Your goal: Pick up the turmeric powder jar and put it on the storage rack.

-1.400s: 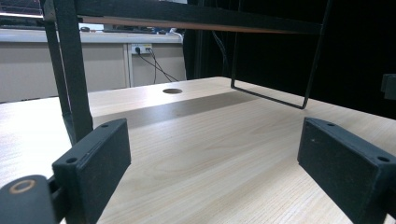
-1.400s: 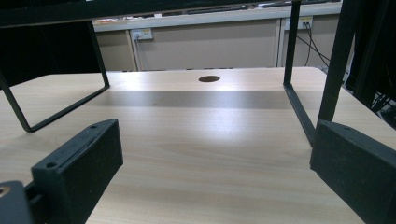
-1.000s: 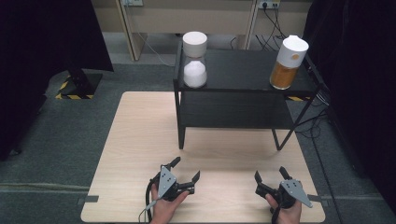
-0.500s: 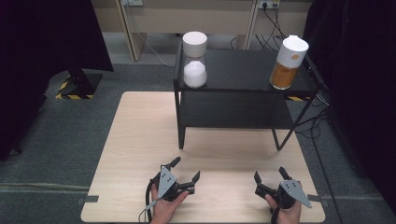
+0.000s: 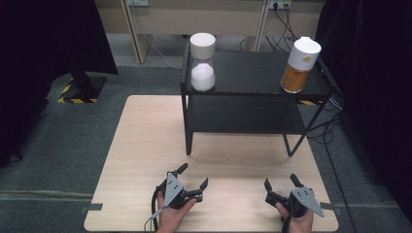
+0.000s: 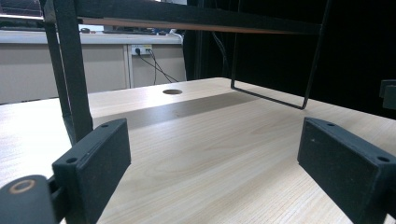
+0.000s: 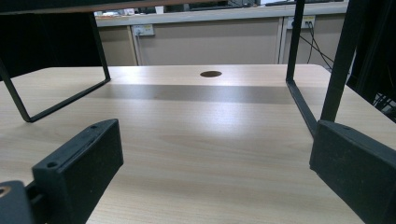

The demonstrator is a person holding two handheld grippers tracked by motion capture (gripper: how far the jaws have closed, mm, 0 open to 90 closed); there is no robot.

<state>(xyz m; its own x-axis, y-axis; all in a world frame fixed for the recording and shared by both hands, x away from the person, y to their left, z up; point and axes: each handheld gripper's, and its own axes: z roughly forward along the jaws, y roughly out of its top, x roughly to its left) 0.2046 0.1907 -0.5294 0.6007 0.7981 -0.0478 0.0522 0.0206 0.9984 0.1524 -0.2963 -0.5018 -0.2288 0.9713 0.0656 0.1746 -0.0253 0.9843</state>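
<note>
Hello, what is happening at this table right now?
A person holds a claw in each hand, low over the near edge of the wooden table. The left claw and the right claw are both open and hold nothing. On the black shelf farther back stand a jar of white powder and a jar of orange powder, both untouched.

Bare worktop (image 5: 145,145) is lying open ahead of both grippers; farther ahead the black shelf (image 5: 252,97) is blocking, its legs leaving a gap underneath.
</note>
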